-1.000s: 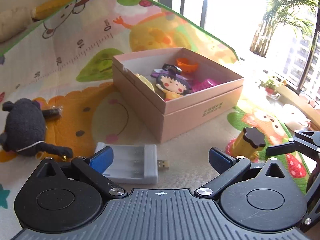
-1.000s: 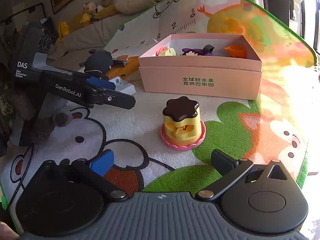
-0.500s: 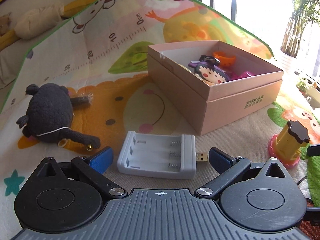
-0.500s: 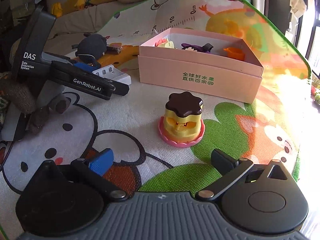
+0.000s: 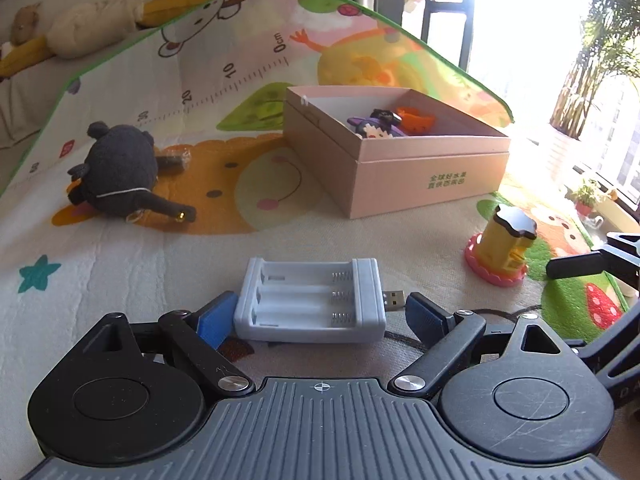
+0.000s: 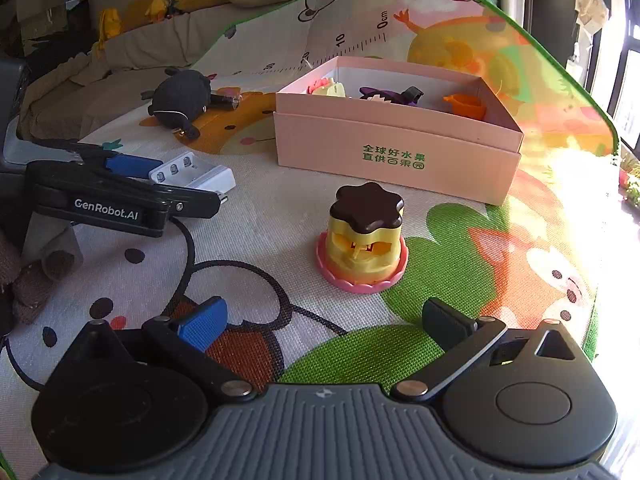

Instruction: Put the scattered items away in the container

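A white battery charger (image 5: 310, 300) with a USB plug lies flat on the play mat, between the fingers of my left gripper (image 5: 320, 318). The jaws are closing. The left blue pad (image 5: 216, 320) sits against the charger's end, and the right pad (image 5: 424, 316) is still apart from the plug. The pink cardboard box (image 5: 400, 168) stands beyond, with several small toys inside. My right gripper (image 6: 320, 320) is open and empty. A yellow pudding toy (image 6: 362, 240) with a brown top stands upright just ahead of it. The charger (image 6: 192, 174) also shows in the right wrist view.
A black plush toy (image 5: 120, 172) lies on the mat to the left of the box, with a small dark wrapped item (image 5: 172, 158) beside it. Stuffed toys line the back edge. A finger of my right gripper (image 5: 576, 266) reaches in at the right, near the pudding toy (image 5: 502, 246).
My left gripper has moved forward and down over the charger, which now lies between its fingers, and its jaws have narrowed. The right gripper has hardly moved.
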The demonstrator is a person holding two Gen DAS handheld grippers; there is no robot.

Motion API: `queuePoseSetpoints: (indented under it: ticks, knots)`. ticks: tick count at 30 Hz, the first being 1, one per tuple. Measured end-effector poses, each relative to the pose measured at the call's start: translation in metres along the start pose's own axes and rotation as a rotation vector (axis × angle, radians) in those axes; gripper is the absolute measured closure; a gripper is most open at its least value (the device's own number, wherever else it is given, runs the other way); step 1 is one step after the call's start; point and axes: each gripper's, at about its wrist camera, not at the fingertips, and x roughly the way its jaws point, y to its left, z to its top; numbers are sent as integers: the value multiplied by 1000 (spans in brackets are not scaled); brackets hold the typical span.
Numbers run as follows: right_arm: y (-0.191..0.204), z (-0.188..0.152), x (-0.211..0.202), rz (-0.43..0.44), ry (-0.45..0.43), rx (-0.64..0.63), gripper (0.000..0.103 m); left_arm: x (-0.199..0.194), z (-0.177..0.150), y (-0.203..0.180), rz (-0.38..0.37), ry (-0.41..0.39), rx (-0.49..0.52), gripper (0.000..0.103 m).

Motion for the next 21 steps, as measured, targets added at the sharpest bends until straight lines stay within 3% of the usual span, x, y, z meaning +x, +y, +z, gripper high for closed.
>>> queuePoseSetpoints:
  ticks: [8,21]
  knots:
    - [0,0,1,-1,0,0,0,-15,-13,5,17,7,-94,2]
    - [-7,3,3,-76,-6,63,0,-4,-13,-15,89,53,14,0]
